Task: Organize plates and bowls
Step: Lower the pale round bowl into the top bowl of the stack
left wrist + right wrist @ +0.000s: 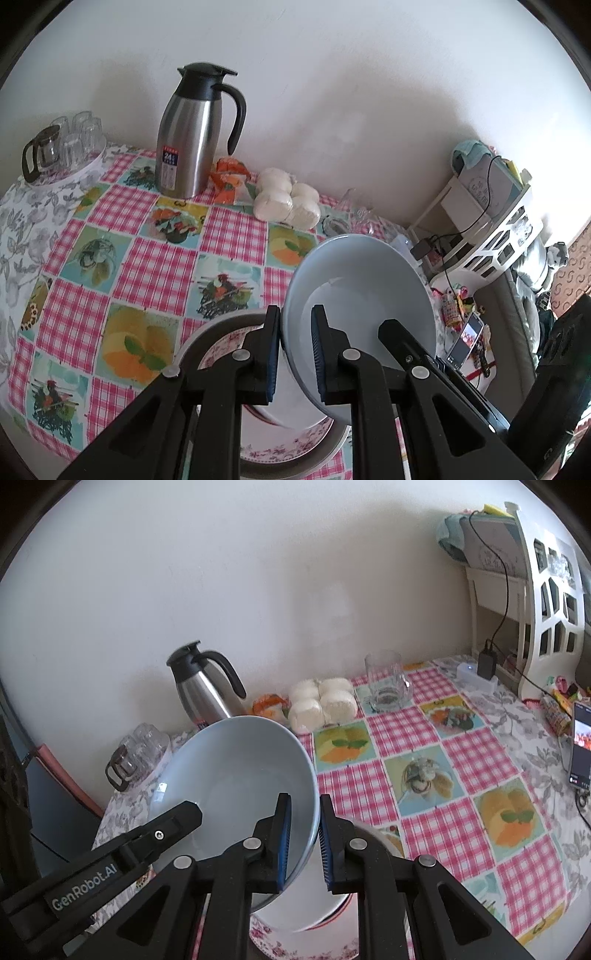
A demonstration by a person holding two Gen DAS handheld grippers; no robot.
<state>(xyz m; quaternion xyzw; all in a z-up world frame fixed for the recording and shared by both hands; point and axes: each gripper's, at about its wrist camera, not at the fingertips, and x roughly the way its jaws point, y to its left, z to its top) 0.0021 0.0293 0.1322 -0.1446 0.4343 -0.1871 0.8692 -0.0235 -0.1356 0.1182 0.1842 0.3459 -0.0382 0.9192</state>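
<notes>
Clamping the pale blue bowl [354, 295] from both sides, I hold its rim between the pads of my left gripper [293, 354] on one edge and my right gripper [304, 843] on the opposite edge, each with one finger inside the wall and one outside. Neither hand is nearer; the bowl hangs between them, tilted, its opening turned up and toward the cameras, its base angled down and away toward the white wall. Being round, it has no long axis to line up. Directly beneath it, close under the rim I grip, sits a floral-rimmed plate [288, 448] on the checked desk [155, 258], with what looks like a white dish nested in it. Levelling the bowl over that stack is, I judge, what the lowering turns on.
</notes>
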